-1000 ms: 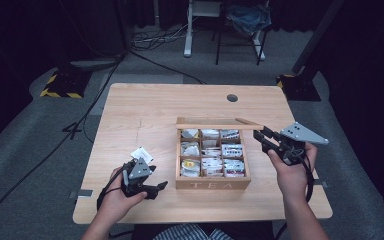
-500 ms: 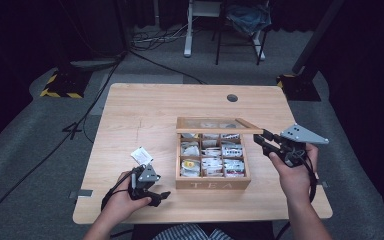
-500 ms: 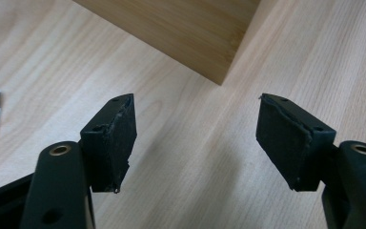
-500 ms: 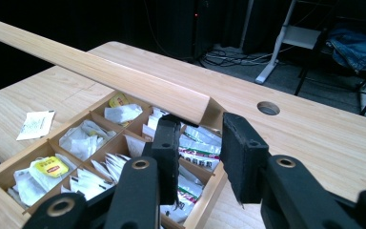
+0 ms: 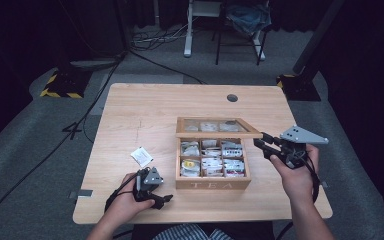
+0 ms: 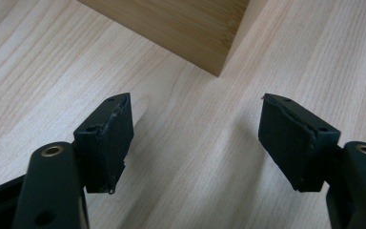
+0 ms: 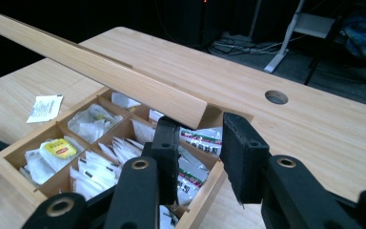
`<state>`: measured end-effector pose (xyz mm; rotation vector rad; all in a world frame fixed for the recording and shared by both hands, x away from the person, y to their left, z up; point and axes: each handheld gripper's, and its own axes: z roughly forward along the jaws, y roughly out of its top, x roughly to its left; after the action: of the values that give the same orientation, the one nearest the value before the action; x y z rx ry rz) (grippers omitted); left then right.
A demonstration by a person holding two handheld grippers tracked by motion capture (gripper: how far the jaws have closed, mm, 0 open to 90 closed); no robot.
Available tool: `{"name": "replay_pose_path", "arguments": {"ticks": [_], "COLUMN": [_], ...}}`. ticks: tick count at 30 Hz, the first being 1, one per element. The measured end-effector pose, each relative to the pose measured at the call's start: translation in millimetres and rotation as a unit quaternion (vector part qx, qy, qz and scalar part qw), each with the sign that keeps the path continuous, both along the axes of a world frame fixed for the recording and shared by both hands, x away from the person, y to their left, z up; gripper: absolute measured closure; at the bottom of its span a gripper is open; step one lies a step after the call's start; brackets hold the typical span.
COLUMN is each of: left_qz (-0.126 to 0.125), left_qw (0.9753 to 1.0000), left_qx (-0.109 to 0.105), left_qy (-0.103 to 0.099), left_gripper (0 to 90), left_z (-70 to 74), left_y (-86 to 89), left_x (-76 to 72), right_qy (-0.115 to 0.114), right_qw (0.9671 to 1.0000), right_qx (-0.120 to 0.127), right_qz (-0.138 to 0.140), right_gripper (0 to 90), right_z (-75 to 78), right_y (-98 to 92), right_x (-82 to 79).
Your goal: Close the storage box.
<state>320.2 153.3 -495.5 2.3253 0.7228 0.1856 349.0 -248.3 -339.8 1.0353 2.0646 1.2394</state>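
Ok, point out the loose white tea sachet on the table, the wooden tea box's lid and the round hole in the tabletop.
loose white tea sachet (image 5: 141,156), high view, its middle.
wooden tea box's lid (image 7: 100,71), right gripper view, its front rail.
round hole in the tabletop (image 5: 232,98), high view, its centre.

I sit at a pale wooden table with a round hole near its far edge, at about one o'clock from its middle. A small grey tab sticks out at its near left corner, at eight o'clock. Grey floor surrounds it. A black cable runs off at nine o'clock, toward a yellow-and-black striped block at ten. At twelve stands a white frame, with a chair holding blue cloth just beside it. A dark base sits at two.
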Motion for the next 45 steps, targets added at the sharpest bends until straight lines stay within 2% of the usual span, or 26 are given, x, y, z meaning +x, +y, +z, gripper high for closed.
{"name": "replay_pose_path", "arguments": {"ticks": [3, 6, 21, 28, 38, 45], "left_qz": [-0.004, -0.003, 0.003, 0.003, 0.003, 0.004], "left_qw": [0.9997, 0.9994, 0.9994, 0.9994, 0.9994, 0.9994], "left_qx": [-0.001, -0.014, -0.014, -0.014, -0.013, -0.014], "left_qy": [-0.022, -0.031, -0.031, -0.031, -0.031, -0.032], "left_gripper": [25.7, 21.8, 20.7, 20.7, 20.7, 20.7], "left_z": [-4.1, -7.6, -7.7, -7.7, -7.7, -7.8], "left_y": [0.5, 0.9, 0.8, 0.8, 0.8, 0.7], "left_x": [1.0, 2.1, 4.8, 4.8, 4.8, 4.8], "right_qy": [0.005, 0.010, 0.033, 0.050, 0.082, 0.105], "right_qw": [1.0000, 0.9999, 0.9990, 0.9979, 0.9943, 0.9904], "right_qx": [-0.002, -0.004, -0.025, -0.035, -0.058, -0.079], "right_qz": [0.003, 0.006, 0.017, 0.022, 0.035, 0.045], "right_gripper": [67.7, 67.7, 67.2, 67.1, 65.6, 65.3], "right_z": [-0.4, -0.7, -1.9, -2.4, -1.5, -3.3], "right_y": [-0.3, -0.5, -0.2, -0.1, 1.2, 2.1], "right_x": [-0.3, -0.9, -4.1, -5.7, -8.2, -7.9]}}
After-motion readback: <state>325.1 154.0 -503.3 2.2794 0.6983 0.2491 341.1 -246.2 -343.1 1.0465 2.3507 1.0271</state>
